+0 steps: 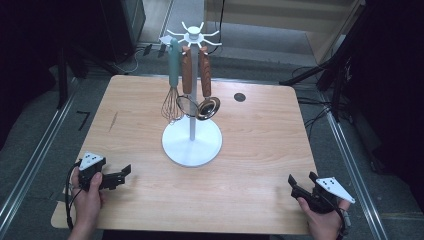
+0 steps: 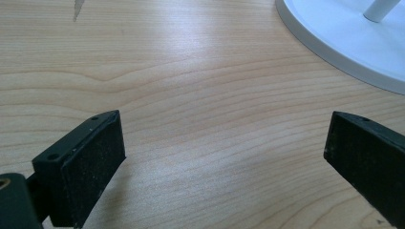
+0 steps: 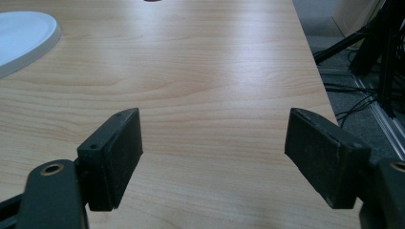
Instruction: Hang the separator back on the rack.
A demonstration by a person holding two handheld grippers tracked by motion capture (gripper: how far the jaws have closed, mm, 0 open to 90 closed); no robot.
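Note:
A white utensil stand (image 1: 192,135) with a round base and a hooked top stands mid-table. From its hooks hang a whisk (image 1: 172,95) with a teal handle, a wire strainer (image 1: 187,102) with a wooden handle, and a metal ladle (image 1: 207,106) with a wooden handle. My left gripper (image 1: 122,174) rests open at the table's front left, jaws wide over bare wood (image 2: 224,143); the stand's base (image 2: 344,43) lies ahead to its right. My right gripper (image 1: 301,181) is open at the front right, nothing between its jaws (image 3: 212,157).
The wooden table (image 1: 250,150) has a small dark round cap (image 1: 240,97) at the back right and a faint scratch (image 1: 113,121) at the left. Black stand legs and cables (image 1: 330,75) lie on the floor beyond the right edge.

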